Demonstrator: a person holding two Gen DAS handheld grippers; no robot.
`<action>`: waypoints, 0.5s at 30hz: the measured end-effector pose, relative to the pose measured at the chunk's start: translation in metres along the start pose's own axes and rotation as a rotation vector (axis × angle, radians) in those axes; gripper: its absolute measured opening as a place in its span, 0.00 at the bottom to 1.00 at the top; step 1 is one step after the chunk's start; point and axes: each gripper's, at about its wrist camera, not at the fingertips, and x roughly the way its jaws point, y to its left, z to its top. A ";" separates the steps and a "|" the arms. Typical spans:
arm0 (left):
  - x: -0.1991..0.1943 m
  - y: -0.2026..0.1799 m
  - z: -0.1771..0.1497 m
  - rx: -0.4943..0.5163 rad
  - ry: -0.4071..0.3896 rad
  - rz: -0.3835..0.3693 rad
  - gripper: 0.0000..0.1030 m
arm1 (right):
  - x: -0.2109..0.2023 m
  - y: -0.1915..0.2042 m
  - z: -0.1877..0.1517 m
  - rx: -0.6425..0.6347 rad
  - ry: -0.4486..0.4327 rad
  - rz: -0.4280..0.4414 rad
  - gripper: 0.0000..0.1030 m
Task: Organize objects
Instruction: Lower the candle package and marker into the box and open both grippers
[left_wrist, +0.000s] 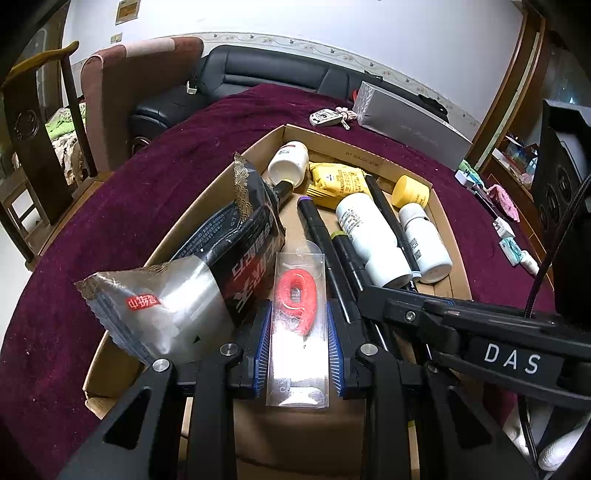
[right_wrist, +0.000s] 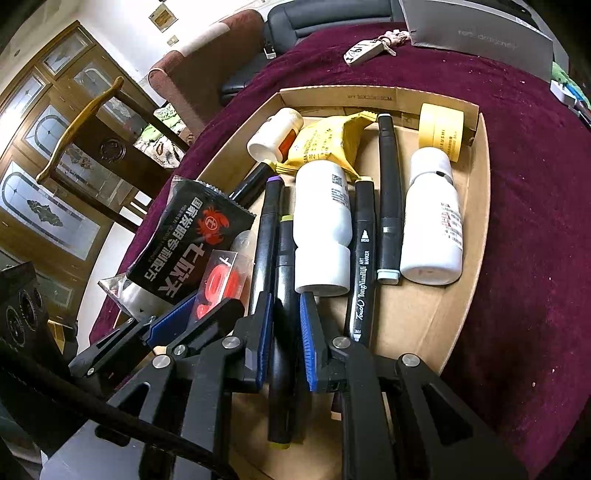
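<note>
White wall (left_wrist: 332, 18) w/ patterned border strip. Black leather sofa (left_wrist: 266, 74) at the back, brown armchair (left_wrist: 147, 81) beside it. Dark wood chair (right_wrist: 96, 122) near a wooden cabinet w/ glass doors (right_wrist: 44, 147). Desk under maroon cloth (left_wrist: 110, 206). Bright, even light.

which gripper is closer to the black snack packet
Left. The left gripper, shut on a clear case with a red item, sits right beside the black snack packet. The right gripper, shut on a marker, is farther over.

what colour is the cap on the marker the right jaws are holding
Olive-yellow, on the black marker; its end cap shows best in the right wrist view, at the near end below the jaws.
</note>
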 end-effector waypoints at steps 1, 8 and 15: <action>0.000 0.000 0.000 -0.001 0.000 0.000 0.23 | 0.000 0.000 0.000 0.001 0.000 -0.002 0.13; 0.000 0.001 0.000 -0.007 0.000 -0.002 0.24 | -0.004 0.003 0.000 0.001 -0.013 0.008 0.14; 0.000 -0.001 -0.001 -0.003 0.001 -0.005 0.32 | -0.018 0.002 -0.003 0.004 -0.041 0.012 0.19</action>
